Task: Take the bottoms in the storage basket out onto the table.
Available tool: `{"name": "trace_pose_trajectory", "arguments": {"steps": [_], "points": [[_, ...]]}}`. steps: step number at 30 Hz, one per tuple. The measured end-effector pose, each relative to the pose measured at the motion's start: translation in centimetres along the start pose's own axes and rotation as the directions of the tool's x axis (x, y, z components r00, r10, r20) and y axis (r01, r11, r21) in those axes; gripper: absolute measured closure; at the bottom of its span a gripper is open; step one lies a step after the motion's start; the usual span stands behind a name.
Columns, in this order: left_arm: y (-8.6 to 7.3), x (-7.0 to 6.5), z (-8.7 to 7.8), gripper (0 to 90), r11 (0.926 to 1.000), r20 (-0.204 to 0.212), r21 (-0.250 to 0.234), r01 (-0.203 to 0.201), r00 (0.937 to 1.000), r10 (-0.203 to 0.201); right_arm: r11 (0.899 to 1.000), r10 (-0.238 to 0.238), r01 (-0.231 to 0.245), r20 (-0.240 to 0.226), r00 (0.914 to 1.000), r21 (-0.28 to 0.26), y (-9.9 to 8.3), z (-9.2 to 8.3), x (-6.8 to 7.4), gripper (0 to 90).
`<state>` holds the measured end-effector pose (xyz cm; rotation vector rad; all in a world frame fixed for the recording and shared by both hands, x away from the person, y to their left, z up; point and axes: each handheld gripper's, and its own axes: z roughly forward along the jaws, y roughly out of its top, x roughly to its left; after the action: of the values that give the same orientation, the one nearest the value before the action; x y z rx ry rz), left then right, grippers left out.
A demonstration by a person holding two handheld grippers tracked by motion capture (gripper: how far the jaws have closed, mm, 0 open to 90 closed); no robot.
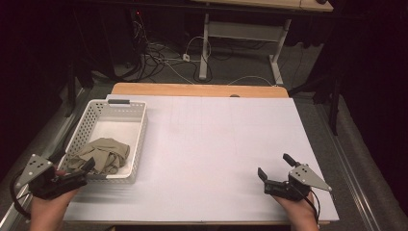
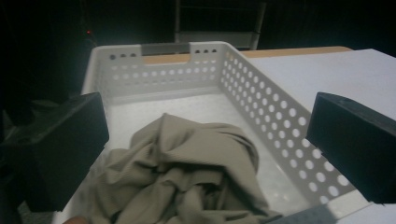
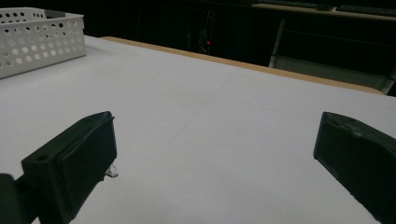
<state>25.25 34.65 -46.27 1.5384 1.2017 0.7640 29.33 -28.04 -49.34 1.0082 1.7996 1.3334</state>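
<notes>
A white perforated basket (image 1: 143, 130) stands at the table's left side and holds a crumpled khaki cloth (image 1: 101, 154) in its near end. My left gripper (image 1: 79, 173) hovers at the basket's near rim, open, its jaws wide apart with nothing between them. In the left gripper view the cloth (image 2: 187, 163) lies just beyond the open left gripper (image 2: 208, 149), inside the basket (image 2: 261, 93). My right gripper (image 1: 275, 166) rests low over the white table sheet (image 1: 216, 139) near the front right, open and holding nothing. From the right gripper (image 3: 217, 154) the basket (image 3: 42, 37) sits far off to the left.
The table's wooden edge (image 1: 192, 89) runs along the back. Behind it are a white desk frame (image 1: 206, 43) and loose cables (image 1: 163, 57) on the floor. The surroundings are dark. The far half of the basket holds nothing.
</notes>
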Motion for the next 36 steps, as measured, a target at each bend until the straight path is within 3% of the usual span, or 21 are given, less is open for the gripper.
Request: {"name": "trace_pose_trajectory", "arguments": {"steps": [3, 5, 16, 20, 25, 29, 36], "points": [[-0.3, 0.9, -0.3, 0.0, 0.9999, -0.035, 0.005, 0.011, 0.9993, -0.011, 1.000, -0.002, 0.002, 0.001, 1.0000, 0.000, 0.0, 0.0, 0.0, 0.0], [-0.8, 1.6, -0.4, 0.0, 0.9987, -0.050, 0.020, 0.048, 0.9977, -0.046, 1.000, -0.003, 0.003, 0.002, 1.0000, 0.002, -0.1, 0.0, -0.1, 0.0], [-1.0, 1.4, 0.2, 0.0, 0.9986, -0.050, 0.027, 0.046, 0.9977, -0.045, 1.000, -0.002, 0.002, 0.003, 1.0000, 0.005, -0.2, -0.1, -0.1, 0.0], [-0.8, 1.0, 0.6, 0.0, 0.9985, -0.042, 0.052, 0.016, 0.9990, -0.014, 1.000, 0.000, 0.000, 0.002, 1.0000, 0.012, -0.3, 0.0, -0.1, 0.0], [-0.7, 0.6, 1.3, 0.0, 0.9925, -0.019, 0.122, 0.008, 0.9998, -0.006, 1.000, -0.005, 0.005, 0.003, 1.0000, 0.022, -0.3, 0.1, -0.1, 0.0], [-0.6, 0.3, 1.5, 0.0, 0.9896, -0.001, 0.144, -0.003, 1.0000, 0.003, 1.000, -0.002, 0.002, -0.001, 1.0000, 0.021, -0.3, 0.1, -0.1, 0.0], [-0.4, -0.1, 2.1, 0.0, 0.9763, -0.021, 0.212, -0.042, 0.9987, 0.048, 1.000, 0.004, -0.003, -0.003, 1.0000, 0.023, -0.4, 0.2, -0.1, 0.0]]}}
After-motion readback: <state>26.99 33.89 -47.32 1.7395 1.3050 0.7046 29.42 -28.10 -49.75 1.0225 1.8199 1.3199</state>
